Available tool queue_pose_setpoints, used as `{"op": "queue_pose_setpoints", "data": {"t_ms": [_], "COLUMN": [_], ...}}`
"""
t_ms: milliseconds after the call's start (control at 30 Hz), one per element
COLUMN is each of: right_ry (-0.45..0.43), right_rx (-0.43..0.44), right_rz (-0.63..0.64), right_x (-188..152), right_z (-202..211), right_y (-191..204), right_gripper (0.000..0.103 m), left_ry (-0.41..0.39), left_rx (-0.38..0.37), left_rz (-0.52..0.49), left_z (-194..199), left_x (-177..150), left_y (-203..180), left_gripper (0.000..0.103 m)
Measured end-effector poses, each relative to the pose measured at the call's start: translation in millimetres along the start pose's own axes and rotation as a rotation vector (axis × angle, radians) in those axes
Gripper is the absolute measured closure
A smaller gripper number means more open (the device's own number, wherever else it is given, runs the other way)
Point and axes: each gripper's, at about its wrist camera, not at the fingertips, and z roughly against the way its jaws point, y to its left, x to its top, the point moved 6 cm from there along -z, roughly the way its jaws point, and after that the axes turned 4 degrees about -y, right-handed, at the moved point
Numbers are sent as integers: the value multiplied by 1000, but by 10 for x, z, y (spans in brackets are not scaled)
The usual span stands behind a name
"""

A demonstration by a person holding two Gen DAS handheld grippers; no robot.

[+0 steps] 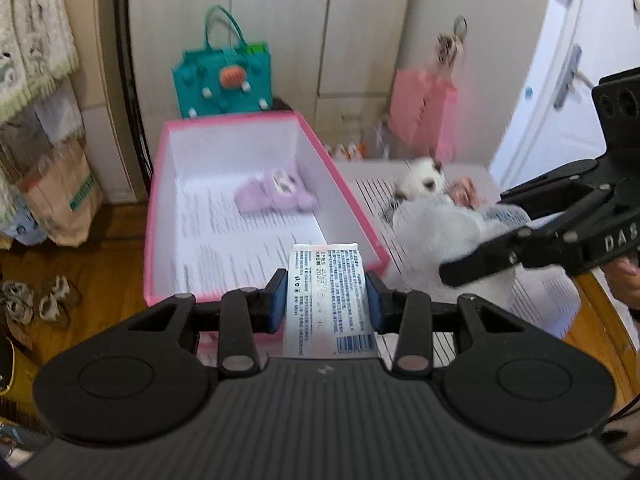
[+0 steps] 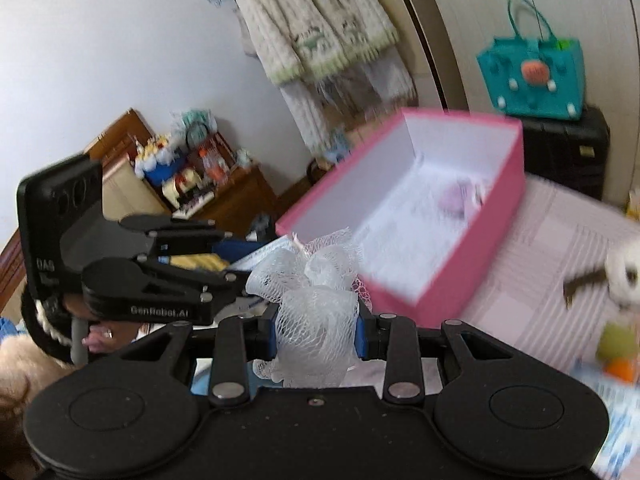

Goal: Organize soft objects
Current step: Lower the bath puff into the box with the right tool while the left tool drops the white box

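Your left gripper (image 1: 327,300) pinches a white printed packet (image 1: 326,300) over the near end of the open pink box (image 1: 158,216), where a lilac plush (image 1: 276,194) lies on the floor. Your right gripper (image 2: 316,330) is clamped on a white mesh pouf (image 2: 316,320) just beside the box's near corner.

One pink box (image 1: 362,216), one purple plush toy (image 1: 276,192), one mesh sponge (image 2: 316,312), perhaps two more toys, blurred.

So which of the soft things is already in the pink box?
Only the purple plush toy. The white mesh puff and the tube are each held in jaws.
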Motion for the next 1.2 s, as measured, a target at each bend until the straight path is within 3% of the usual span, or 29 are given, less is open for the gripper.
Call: {"op": "queue_pose_setpoints", "data": {"t_ms": [267,633,800,1200], "right_ry": [-58,-37,-23,51], "right_rx": [-32,-138,-188,-176], "right_rz": [7,31,34,-33], "right_x": [629,1256,1413,1549], "right_z": [-278,-982,-1240,-1818], "right_y": [-233,-725,-978,-1469], "right_gripper": [65,65,64,63], "left_ry": [-48,34,46,140], "left_rx": [36,130,179,268], "left_rz": [64,47,19,-52], "left_z": [-306,-1334,-1660,-2170], "left_x": [397,769,914,900], "left_y": [443,918,1075,1199], "left_gripper": [65,65,64,64]}}
